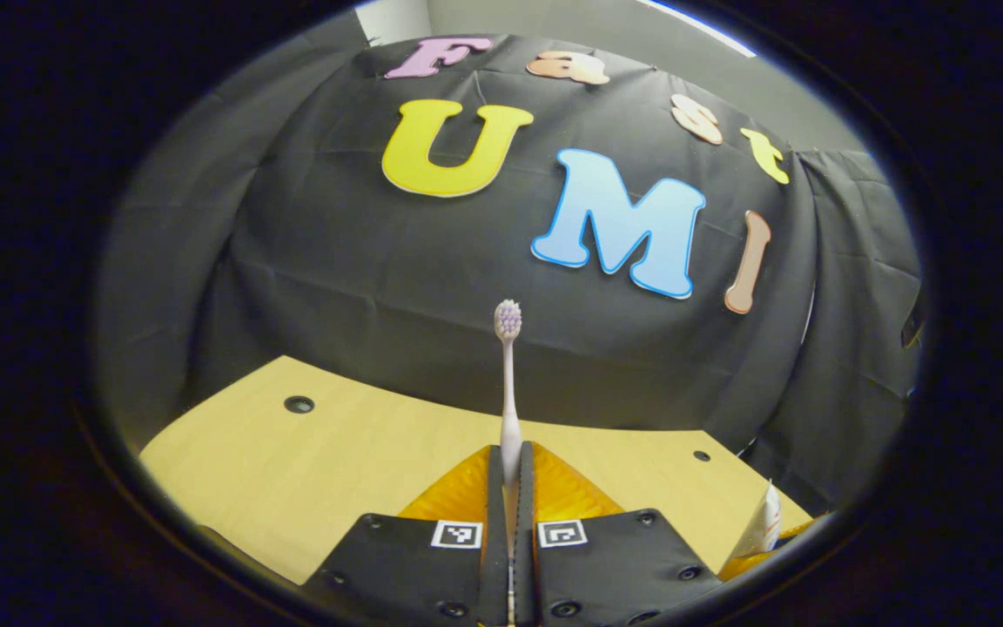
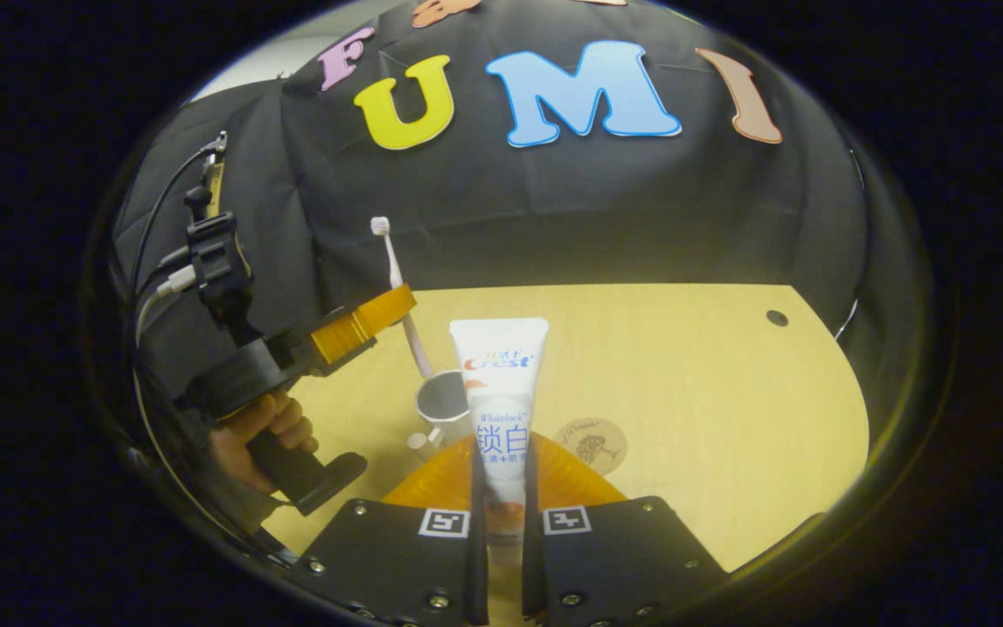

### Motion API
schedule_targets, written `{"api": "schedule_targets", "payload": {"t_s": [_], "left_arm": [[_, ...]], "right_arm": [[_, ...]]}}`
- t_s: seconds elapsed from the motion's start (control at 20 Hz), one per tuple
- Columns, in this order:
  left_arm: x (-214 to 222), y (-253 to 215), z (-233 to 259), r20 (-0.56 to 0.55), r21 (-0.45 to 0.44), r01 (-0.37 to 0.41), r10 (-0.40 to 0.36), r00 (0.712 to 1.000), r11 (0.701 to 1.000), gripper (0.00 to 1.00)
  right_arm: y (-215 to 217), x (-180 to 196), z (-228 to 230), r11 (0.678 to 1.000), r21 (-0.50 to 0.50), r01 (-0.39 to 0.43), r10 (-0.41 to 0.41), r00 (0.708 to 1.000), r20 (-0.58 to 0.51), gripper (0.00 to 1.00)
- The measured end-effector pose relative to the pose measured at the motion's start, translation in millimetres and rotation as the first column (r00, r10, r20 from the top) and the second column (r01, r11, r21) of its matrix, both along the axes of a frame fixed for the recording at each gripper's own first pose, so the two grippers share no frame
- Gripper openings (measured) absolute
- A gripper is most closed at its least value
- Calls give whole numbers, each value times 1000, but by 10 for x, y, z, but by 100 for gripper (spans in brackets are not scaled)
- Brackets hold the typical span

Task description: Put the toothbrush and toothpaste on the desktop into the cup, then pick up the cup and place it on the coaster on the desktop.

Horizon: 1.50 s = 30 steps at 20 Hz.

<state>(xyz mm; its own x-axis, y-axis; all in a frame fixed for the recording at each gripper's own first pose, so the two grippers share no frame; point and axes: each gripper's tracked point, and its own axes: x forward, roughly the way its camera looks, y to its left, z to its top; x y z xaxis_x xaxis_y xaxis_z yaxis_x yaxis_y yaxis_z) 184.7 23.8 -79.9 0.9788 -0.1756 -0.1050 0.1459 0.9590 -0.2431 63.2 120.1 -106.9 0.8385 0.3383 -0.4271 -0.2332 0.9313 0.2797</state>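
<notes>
The left claw (image 1: 511, 488) is clamped on the toothbrush (image 1: 508, 392), low on the handle, bristles up. It's a light, stiff stick, and a grip near the tail probably lets it swing, so a gentle lowering looks wise. In the right gripper view that brush (image 2: 397, 279) hangs tilted with its lower end at the rim of the cup (image 2: 442, 402); whether it's inside yet is hard to tell. The right claw (image 2: 501, 514) pinches the toothpaste (image 2: 501, 392) near its cap end, crimp up. The tube is soft and squashy, so a firm squeeze may dent it. The coaster (image 2: 593, 442) sits on the surface (image 2: 710, 392) just right of the cup.
</notes>
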Motion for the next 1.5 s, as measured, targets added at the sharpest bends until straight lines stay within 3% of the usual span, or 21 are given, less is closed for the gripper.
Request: {"api": "schedule_targets", "payload": {"t_s": [0.3, 0.35, 0.45, 0.5, 0.55, 0.6, 0.95, 1.1, 1.2, 1.3, 1.45, 1.5], "left_arm": [[51, -66, -532, -122, 15, 35, -33, 992, 999, 10], [46, -50, -587, -139, 18, 35, -32, 990, 999, 17], [43, -29, -685, -173, 12, 31, -29, 985, 999, 19], [20, -47, -698, -181, 1, 37, -36, 983, 999, 13], [0, -37, -694, -187, -6, 37, -37, 982, 999, 15], [2, -28, -693, -190, -14, 39, -41, 981, 999, 15], [-177, -75, -676, -222, -40, 92, -99, 970, 995, 43], [-293, -78, -641, -228, -42, 104, -111, 967, 994, 64], [-367, -37, -604, -229, -38, 107, -113, 967, 994, 65], [-437, 20, -580, -231, -33, 100, -105, 967, 994, 79], [-568, 94, -599, -245, -37, 90, -96, 965, 995, 80], [-600, 111, -601, -249, -41, 90, -98, 964, 995, 75]], "right_arm": [[14, 46, -33, 1000, 15, 6, -6, 1000, -18, 16], [28, 64, -30, 1000, 23, 4, -4, 1000, -22, 16], [39, 99, 6, 999, 32, 1, -1, 1000, -18, 16], [44, 119, 2, 1000, 28, 0, 1, 1000, -14, 16], [49, 133, 5, 1000, 19, -4, 4, 1000, -11, 19], [60, 144, 12, 1000, 10, -10, 10, 1000, -6, 16], [227, 357, 157, 999, 13, -51, 51, 998, 41, 16], [310, 509, 247, 998, 20, -66, 64, 995, 74, 16], [373, 616, 309, 997, 24, -73, 70, 993, 96, 16], [449, 725, 361, 996, 35, -82, 77, 990, 114, 16], [561, 897, 458, 995, 50, -87, 78, 986, 146, 16], [608, 960, 484, 994, 53, -92, 82, 984, 161, 16]]}}
